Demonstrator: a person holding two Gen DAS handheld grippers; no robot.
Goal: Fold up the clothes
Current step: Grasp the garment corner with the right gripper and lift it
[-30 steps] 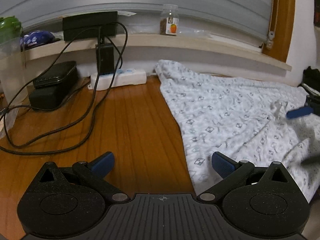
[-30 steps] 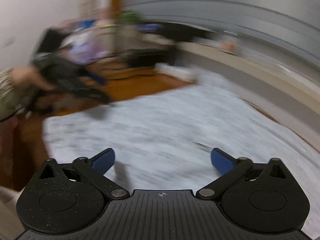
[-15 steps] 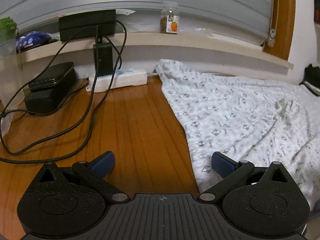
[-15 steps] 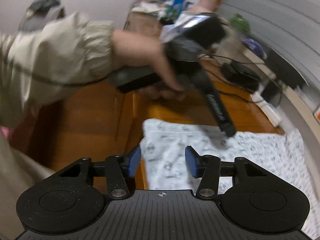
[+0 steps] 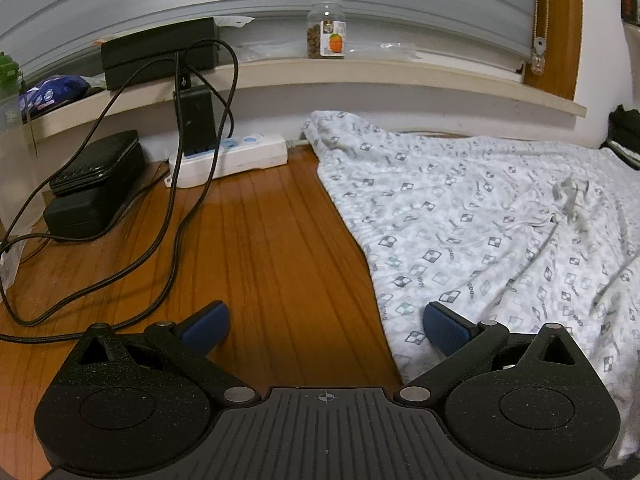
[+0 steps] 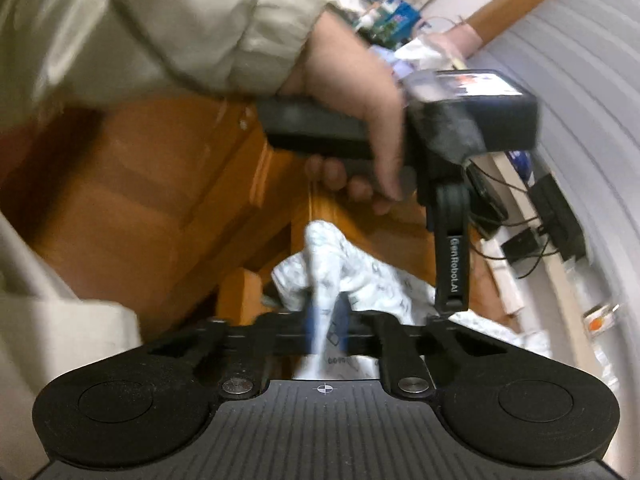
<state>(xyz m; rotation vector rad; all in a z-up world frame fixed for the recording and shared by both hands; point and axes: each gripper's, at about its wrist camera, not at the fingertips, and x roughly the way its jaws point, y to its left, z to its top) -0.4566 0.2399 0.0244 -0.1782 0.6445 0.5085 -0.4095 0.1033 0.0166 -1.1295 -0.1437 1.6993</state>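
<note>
A white garment printed with small grey squares lies spread over the right half of the wooden table. My left gripper is open just above the garment's near left edge, its right fingertip over the cloth and its left one over bare wood. In the right wrist view my right gripper is shut on a bunched fold of the same garment, which sticks up from between its pads. Above and beyond that fold, a person's hand holds the left gripper's handle.
A white power strip with a black plug and trailing black cables lies at the back left. Two stacked black cases sit beside it. A shelf along the wall carries a glass jar and a black box.
My right gripper swung round and rolled to the garment's near edge, then shut on a fold of it. The left gripper stayed almost still and open.
</note>
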